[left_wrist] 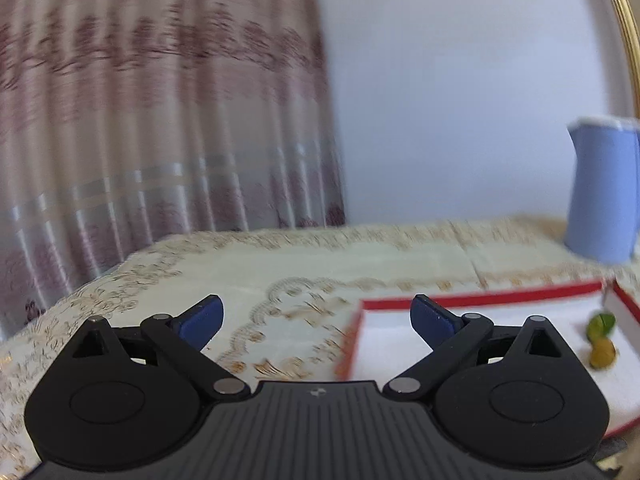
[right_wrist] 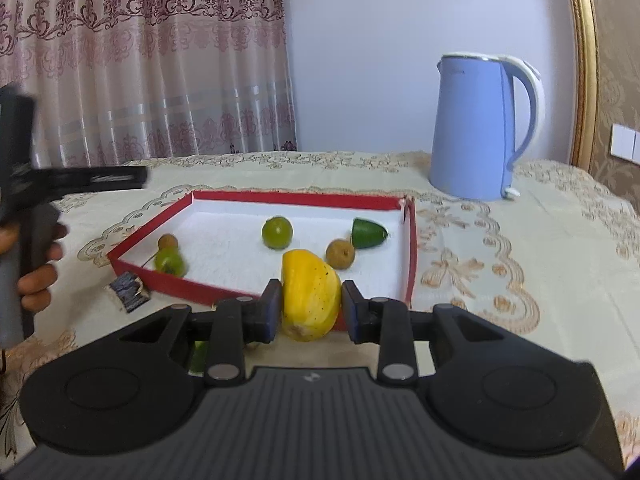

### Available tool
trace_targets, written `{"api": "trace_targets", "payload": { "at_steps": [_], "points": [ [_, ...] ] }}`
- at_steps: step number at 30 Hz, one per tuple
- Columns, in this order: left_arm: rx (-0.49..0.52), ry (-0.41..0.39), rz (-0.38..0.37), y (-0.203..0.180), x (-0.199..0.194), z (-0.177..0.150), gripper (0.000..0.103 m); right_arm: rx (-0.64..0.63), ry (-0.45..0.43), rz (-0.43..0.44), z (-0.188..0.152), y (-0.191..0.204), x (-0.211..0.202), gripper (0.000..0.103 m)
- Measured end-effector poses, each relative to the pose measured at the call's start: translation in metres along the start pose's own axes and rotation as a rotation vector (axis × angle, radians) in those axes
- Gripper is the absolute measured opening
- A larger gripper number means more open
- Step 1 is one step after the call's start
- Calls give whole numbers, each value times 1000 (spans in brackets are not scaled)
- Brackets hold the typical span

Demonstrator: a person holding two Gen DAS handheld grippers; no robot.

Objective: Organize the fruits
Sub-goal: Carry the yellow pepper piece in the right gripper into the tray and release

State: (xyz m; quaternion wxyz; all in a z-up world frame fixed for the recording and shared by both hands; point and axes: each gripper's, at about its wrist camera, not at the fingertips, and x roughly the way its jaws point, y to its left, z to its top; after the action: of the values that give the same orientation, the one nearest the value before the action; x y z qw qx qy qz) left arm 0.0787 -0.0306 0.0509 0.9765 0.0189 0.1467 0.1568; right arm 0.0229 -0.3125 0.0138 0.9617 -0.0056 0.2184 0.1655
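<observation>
Right wrist view: your right gripper clenched on yellow mango-shaped fruit at near wall of red-rimmed white tray. Left gripper released, empty. Next: carry fruit over rim, release inside.

Each tool is matte black: a ribbed central body with a small pale logo, two rounded lobes beside that logo, and silver pivot pins on the linkage arms. The left tool carries blue pads; the right tool shows dark ones.
</observation>
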Motion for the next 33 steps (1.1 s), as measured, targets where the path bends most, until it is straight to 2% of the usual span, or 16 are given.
{"api": "trace_targets", "payload": {
  "at_steps": [1,5,10,15,22,29,30,31,33],
  "points": [
    [-32,-17,1,7,1,-2,101,-1,-3,-2,3,1,3,30],
    [-116,29,-40,18,9,-2,101,17,-22,-9,13,2,12,30],
    [-13,-18,14,2,-2,-9,101,20,-7,-23,22,1,29,30],
    [26,-19,6,-5,-6,-12,101,2,20,-44,37,1,60,30],
    [-19,32,-10,3,1,-13,102,30,61,-56,51,-4,106,30],
    [-51,65,-1,9,6,-14,102,25,85,-108,65,-6,144,31],
    [-54,65,6,10,6,-14,102,31,107,-111,65,-7,148,32],
    [-57,67,11,11,7,-14,102,42,121,-119,64,-8,149,38],
    [-69,74,16,14,8,-14,102,52,97,-117,59,-7,138,47]
  ]
}}
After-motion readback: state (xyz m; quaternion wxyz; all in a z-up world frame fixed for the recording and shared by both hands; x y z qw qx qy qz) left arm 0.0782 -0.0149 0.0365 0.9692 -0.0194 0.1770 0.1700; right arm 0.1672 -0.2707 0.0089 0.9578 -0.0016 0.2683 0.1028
